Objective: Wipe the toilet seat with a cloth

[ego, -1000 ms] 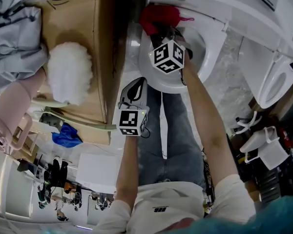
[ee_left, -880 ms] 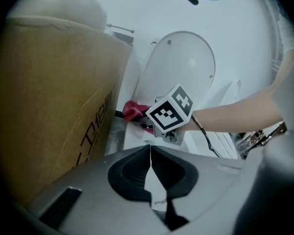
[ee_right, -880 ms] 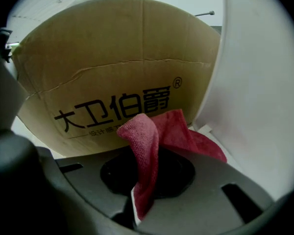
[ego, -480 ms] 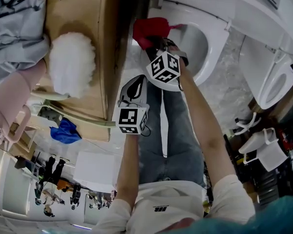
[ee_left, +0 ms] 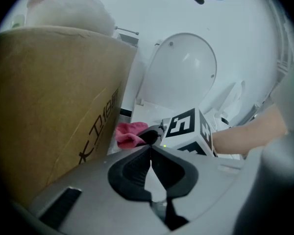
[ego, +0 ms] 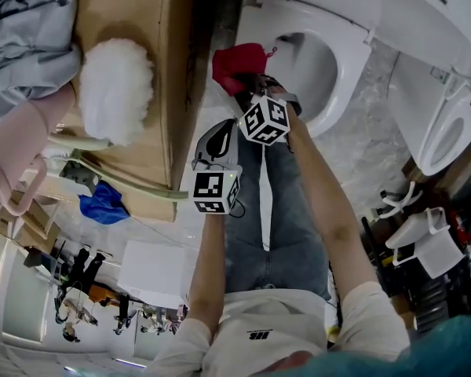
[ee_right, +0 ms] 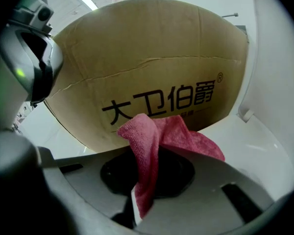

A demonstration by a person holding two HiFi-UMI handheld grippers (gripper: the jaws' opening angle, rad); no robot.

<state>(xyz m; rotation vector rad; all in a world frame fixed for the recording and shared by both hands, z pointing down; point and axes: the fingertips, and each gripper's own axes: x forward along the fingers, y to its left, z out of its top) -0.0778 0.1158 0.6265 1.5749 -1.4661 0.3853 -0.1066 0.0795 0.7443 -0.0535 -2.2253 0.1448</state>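
Right gripper view: right gripper (ee_right: 146,177) clamps the red cloth (ee_right: 159,136), positioned at 9 o'clock of the toilet seat (ego: 352,65). Left gripper (ee_left: 151,163) is closed, empty. Probable next step: lower cloth onto seat, then wipe.

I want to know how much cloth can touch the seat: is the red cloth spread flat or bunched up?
Bunched up. The red cloth sticks out in crumpled folds, pinched at one part by the right gripper.

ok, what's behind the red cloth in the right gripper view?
A printed cardboard box stands behind the red cloth. The cloth covers part of the box's lower edge.
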